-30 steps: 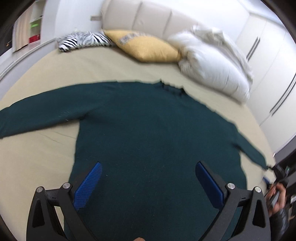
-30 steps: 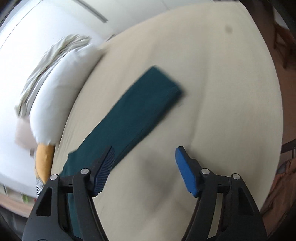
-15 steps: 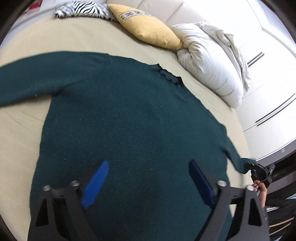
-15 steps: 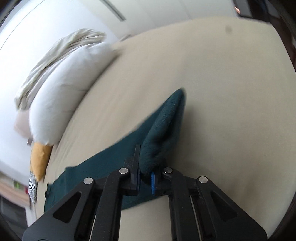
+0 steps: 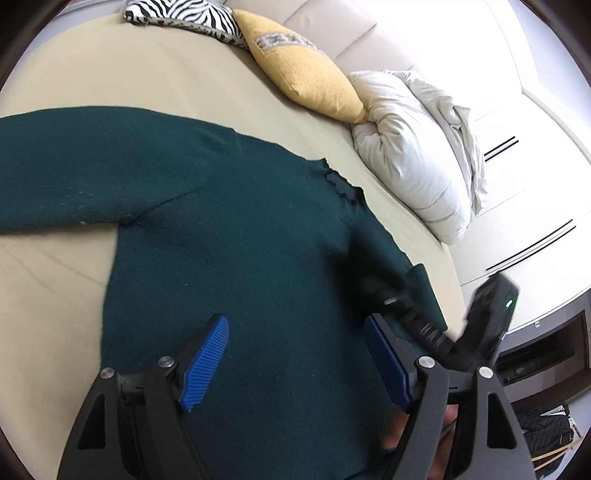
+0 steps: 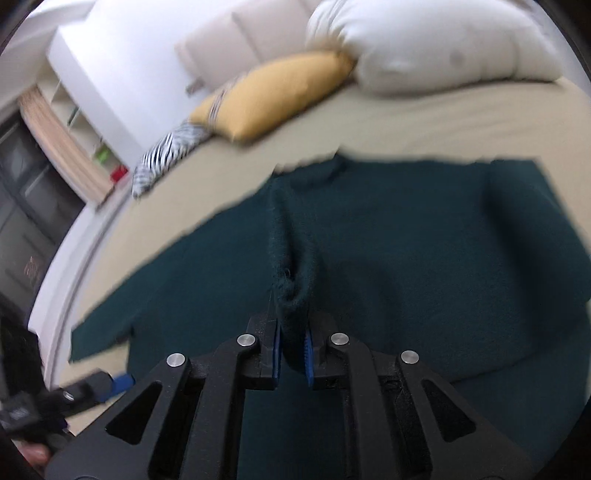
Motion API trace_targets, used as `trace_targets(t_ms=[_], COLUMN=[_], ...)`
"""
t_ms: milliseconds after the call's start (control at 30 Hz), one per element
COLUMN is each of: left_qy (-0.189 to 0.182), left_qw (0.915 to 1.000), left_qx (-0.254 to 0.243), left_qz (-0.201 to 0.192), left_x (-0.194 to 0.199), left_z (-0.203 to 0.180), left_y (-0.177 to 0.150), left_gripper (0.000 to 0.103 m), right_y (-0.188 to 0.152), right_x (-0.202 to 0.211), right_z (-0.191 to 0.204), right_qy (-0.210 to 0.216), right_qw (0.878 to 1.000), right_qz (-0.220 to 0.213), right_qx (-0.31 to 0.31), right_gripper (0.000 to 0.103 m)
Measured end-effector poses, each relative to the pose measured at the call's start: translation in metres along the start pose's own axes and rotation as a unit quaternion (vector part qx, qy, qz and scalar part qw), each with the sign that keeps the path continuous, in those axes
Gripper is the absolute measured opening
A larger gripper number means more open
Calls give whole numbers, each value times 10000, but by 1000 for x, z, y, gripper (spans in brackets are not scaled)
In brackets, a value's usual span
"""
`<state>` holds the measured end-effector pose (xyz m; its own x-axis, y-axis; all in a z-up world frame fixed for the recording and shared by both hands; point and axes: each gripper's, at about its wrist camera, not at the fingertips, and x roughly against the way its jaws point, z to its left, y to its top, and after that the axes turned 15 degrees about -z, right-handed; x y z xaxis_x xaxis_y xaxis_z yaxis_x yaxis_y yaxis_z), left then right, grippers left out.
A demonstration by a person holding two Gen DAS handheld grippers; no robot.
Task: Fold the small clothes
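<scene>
A dark green sweater (image 5: 240, 240) lies flat on the beige bed (image 5: 110, 66), neck toward the pillows, with one sleeve stretched out to the left. My left gripper (image 5: 295, 325) hovers over the sweater's lower body. Its jaws are closing, but they stand wide apart and grip nothing. My right gripper (image 6: 293, 321) is shut on the cuff of the other sleeve (image 6: 291, 258), which it holds folded over the sweater's chest (image 6: 424, 258). Its jaws are opening slightly, with the cloth still pinched between the blue pads. In the left wrist view the right gripper (image 5: 373, 284) is a blurred shape at the right.
A yellow pillow (image 5: 306, 74), a zebra cushion (image 5: 184, 16) and a bundled white duvet (image 5: 417, 147) line the headboard. White wardrobe doors (image 5: 535, 184) stand past the bed's right edge. Bare sheet lies left of the sweater.
My right gripper shut on the sleeve cuff and swept it across from the bare sheet onto the sweater's body. My left gripper sank closer to the sweater and its jaws narrowed a little.
</scene>
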<state>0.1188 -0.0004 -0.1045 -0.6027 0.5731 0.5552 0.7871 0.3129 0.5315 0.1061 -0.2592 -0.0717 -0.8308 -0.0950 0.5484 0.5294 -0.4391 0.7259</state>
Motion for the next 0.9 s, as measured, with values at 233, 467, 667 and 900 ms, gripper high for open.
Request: trace_targets(t_ms=[233,467,667,900], left_qy=[-83,330,289,178], left_qw=[9989,9931,9935,9891], left_qx=[-309,-918,-989,-1412], left_qz=[337,648,485,-370], left_x=[-54,-124,-114,-94], left_z=[-27,-59,-60,-65], left_y=[0,2,24,51], left_gripper=[82,51,10,9], right_y=[-51,-25,15,34], right_x=[43,131,142,105], right_z=[3,-64,-158,-232], right_qy=[530,-476,-1193,-1222], right_qw=[9986,9956,9859,9830], right_qz=[50,-807,-946,-552], right_qx=[47,-16,-696,-1256], right_gripper=[57,57,57,57])
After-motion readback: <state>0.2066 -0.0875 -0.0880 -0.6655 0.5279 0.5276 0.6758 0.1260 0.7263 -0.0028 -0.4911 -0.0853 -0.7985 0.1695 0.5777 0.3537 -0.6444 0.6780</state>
